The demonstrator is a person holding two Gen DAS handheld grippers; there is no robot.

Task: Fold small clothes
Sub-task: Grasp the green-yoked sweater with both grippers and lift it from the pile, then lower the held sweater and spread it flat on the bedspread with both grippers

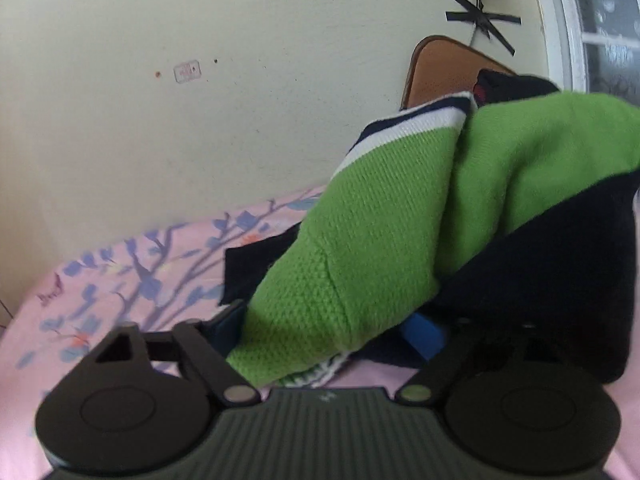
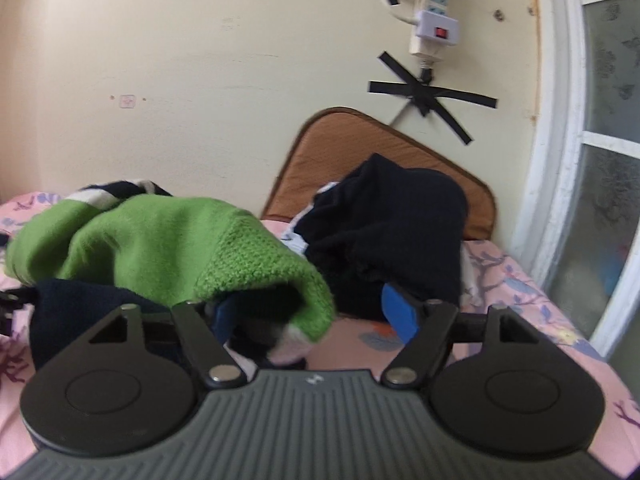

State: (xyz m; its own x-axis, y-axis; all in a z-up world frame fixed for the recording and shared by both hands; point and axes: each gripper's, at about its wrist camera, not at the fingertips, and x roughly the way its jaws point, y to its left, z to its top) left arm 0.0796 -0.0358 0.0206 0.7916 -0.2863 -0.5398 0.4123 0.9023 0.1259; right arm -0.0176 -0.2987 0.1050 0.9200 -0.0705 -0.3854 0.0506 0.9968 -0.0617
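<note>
A small knit sweater, green with navy and white stripes, lies bunched on the pink floral bedsheet. It drapes over my left gripper, whose jaws stand wide apart with the knit hem between the blue pads. In the right wrist view the same sweater lies at the left, its green cuff hanging over the left pad of my right gripper, which is open. A dark navy garment is heaped behind the right finger.
A brown cushion leans against the cream wall at the head of the bed. A power strip and black tape hang above it. A white-framed window runs along the right.
</note>
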